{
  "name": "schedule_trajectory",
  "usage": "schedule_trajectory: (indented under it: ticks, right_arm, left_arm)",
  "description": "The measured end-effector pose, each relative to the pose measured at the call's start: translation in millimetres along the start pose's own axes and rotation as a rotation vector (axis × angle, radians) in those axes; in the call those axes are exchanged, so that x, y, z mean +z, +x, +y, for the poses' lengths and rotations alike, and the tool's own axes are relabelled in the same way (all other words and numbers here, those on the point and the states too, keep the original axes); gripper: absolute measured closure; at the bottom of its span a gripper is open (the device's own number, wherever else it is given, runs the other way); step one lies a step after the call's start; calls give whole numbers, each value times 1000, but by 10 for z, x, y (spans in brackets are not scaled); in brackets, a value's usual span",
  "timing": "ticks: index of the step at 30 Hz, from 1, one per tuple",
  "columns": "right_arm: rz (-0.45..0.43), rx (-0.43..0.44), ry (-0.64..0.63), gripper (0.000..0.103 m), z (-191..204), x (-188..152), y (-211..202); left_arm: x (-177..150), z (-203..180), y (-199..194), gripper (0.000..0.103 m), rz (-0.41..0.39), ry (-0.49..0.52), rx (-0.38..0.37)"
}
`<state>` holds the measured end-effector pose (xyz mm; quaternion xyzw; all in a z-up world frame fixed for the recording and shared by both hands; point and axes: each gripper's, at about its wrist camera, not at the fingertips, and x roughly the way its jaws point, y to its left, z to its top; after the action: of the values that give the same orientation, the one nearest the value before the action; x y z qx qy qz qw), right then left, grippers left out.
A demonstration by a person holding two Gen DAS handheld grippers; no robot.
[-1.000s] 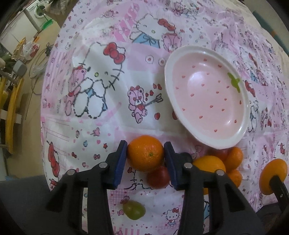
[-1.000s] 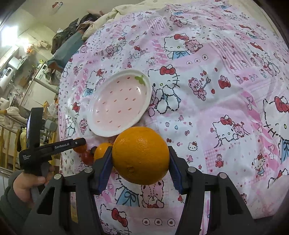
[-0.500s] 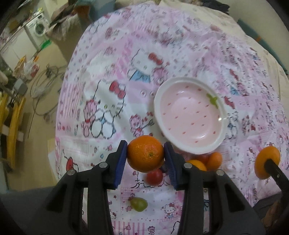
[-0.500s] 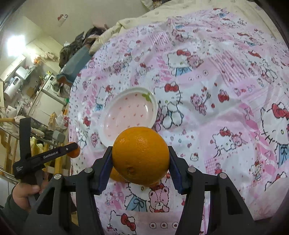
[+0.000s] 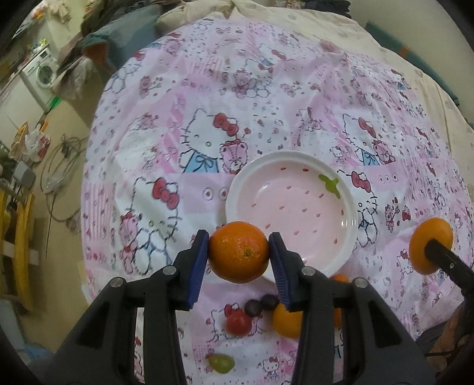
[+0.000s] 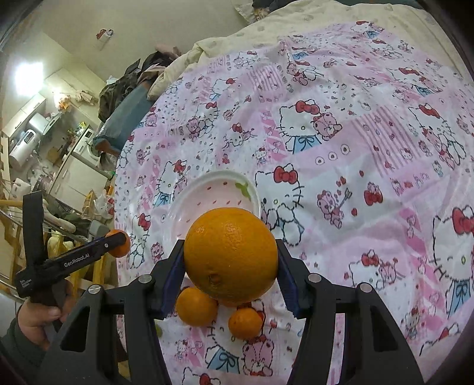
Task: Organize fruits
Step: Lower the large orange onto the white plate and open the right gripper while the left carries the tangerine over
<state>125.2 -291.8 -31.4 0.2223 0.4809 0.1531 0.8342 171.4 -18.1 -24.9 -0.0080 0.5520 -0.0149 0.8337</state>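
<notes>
L gripper (image 5: 239,257): clamped on small orange (image 5: 239,252), blue pads touching both sides, held up in the air over near-left rim of plate.
R gripper (image 6: 230,263): clamped on big orange (image 6: 231,254), bigger than the L one, pitted skin, navel dimple low on the front; held up in front of plate.
Plate (image 5: 349,219): round, white rim, pale pink inside w/ red seed flecks + green leaf mark, strawberry look; nothing on it.
Loose fruit on cloth, near side of plate: 2 oranges (image 6: 196,306) (image 6: 245,322), a 3rd mostly hidden behind big orange; 1 red tomato (image 5: 238,323); 2 dark grapes (image 5: 253,306) touching; 1 green grape (image 5: 221,363), apart, nearest edge.
Count: 2 oranges gripped, 2–3 loose, 1 plate.
Surface: pink/white Hello Kitty cloth (image 5: 207,124), wrinkled, glossy, over a rounded top.
Room: cream bedding (image 6: 296,26) at far side, clothes pile, washing machine (image 5: 41,69), cables on floor, yellow wooden frame at L.
</notes>
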Motion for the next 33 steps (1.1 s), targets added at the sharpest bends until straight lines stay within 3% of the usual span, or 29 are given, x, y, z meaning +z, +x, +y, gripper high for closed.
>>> schedule_trajectory:
  ticks: [13,23,33]
  right_arm:
    - [66,-14,-38,44,-45,454,574]
    - [187,21,-59,44,-32,565,1143]
    - [271,60,-137,44,275,633,1697]
  left_arm:
    - [308,-160,397,66,10,84,-8]
    - [330,-63,675,66,72,35,-42]
    - [359,130,822,66,116,-15,-15]
